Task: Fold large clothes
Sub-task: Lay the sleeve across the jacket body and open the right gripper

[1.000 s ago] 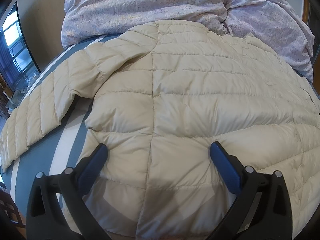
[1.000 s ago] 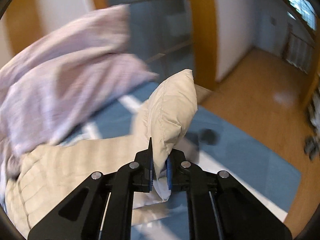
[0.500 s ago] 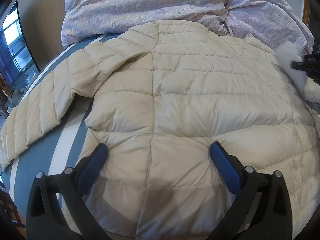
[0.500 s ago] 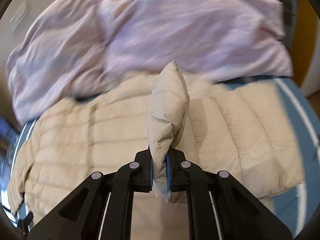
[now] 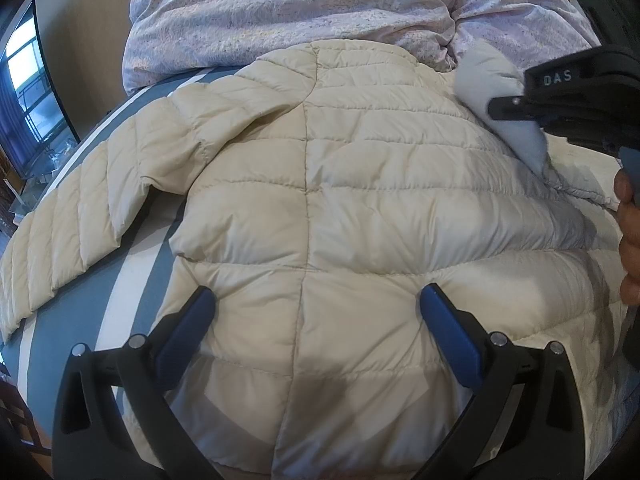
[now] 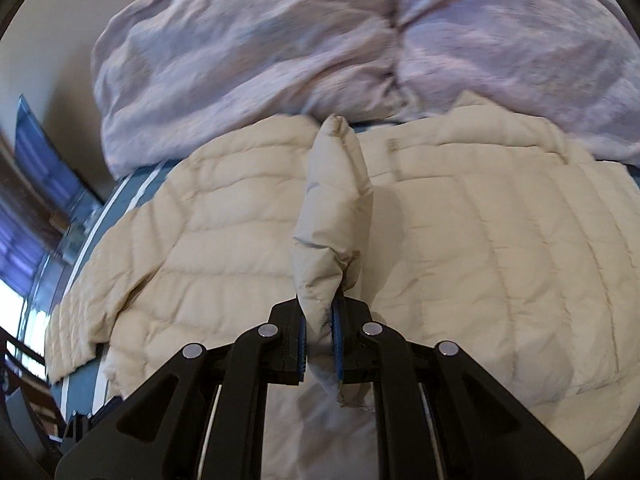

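Presently, in the left wrist view, a window [image 5: 24, 92] sits at 9 o'clock, past the edge of the bed [image 5: 100, 292], whose cover is blue with white stripes. A cream quilted jacket [image 5: 320, 208] lies back-up across the bed and fills the centre of the view. Its one sleeve [image 5: 60, 232] runs out flat toward 8 o'clock, resting on the striped cover. A lilac duvet [image 5: 300, 8] is bunched at 12 o'clock, touching the jacket's collar edge.

The left gripper [image 5: 316, 312] is at 6 o'clock with its jaws spread wide, the blue pads [image 5: 188, 332] set against the lower back of the jacket, one on each side of the centre seam. Nothing is pinched between them.

At 2 o'clock in the same view the right gripper [image 5: 516, 104] comes in from the right edge, carrying the other sleeve's cuff [image 5: 492, 80] above the jacket's shoulder. A hand [image 5: 630, 240] shows at 3 o'clock.

In the right wrist view the window is at 8 o'clock and the duvet is at 12 o'clock. The right gripper [image 6: 320, 336] has its jaws pressed nearly together, pinching the cuff [image 6: 332, 216]; they have just eased open a trifle, with the fabric between the pads. The cuff stands up from the jaws toward 12 o'clock, above the jacket body, and a short end of it hangs out behind the pads. The jacket's right half spreads flat toward 3 o'clock.
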A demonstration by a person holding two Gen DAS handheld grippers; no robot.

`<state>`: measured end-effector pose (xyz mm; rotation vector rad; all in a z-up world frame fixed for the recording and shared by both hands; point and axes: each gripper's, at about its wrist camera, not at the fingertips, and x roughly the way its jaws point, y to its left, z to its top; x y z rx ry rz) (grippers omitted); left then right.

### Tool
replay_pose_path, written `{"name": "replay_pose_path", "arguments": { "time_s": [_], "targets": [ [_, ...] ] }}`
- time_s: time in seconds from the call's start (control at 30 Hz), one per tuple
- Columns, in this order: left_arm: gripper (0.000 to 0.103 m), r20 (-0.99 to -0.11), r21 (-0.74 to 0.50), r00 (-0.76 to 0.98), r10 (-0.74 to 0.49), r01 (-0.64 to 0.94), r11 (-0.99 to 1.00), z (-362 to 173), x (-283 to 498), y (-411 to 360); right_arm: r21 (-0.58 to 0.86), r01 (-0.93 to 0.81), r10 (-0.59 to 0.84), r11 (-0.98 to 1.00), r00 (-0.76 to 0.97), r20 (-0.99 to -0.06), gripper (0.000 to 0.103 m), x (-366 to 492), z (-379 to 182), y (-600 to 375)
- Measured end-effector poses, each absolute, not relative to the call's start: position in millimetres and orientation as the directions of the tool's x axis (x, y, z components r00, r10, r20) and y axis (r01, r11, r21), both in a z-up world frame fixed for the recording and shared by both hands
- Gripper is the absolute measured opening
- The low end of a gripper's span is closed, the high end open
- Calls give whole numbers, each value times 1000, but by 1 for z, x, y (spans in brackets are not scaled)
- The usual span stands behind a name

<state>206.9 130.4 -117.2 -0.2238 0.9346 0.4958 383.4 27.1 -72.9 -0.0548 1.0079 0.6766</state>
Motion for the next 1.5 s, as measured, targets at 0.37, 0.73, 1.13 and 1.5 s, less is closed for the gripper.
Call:
{"name": "replay_pose_path", "arguments": {
  "time_s": [0.37, 0.73, 1.13, 1.5],
  "targets": [
    [101, -813, 26, 493, 309, -499, 866, -118, 206, 131, 200, -492, 464, 848, 504, -728, 53, 390, -47, -11],
    [101, -813, 25, 494, 308, -500, 866, -118, 207, 130, 4, -418, 251, 908, 539, -804, 79, 396, -101, 0],
    [101, -815, -24, 512, 271, -498, 867, -108, 198, 134, 4, -405, 234, 914, 519, -822, 90, 403, -115, 1],
    [101, -803, -50, 473, 361, -658, 751, -77, 117, 212, 15, -416, 245, 909, 507, -826, 96, 407, -117, 5]
  ]
}}
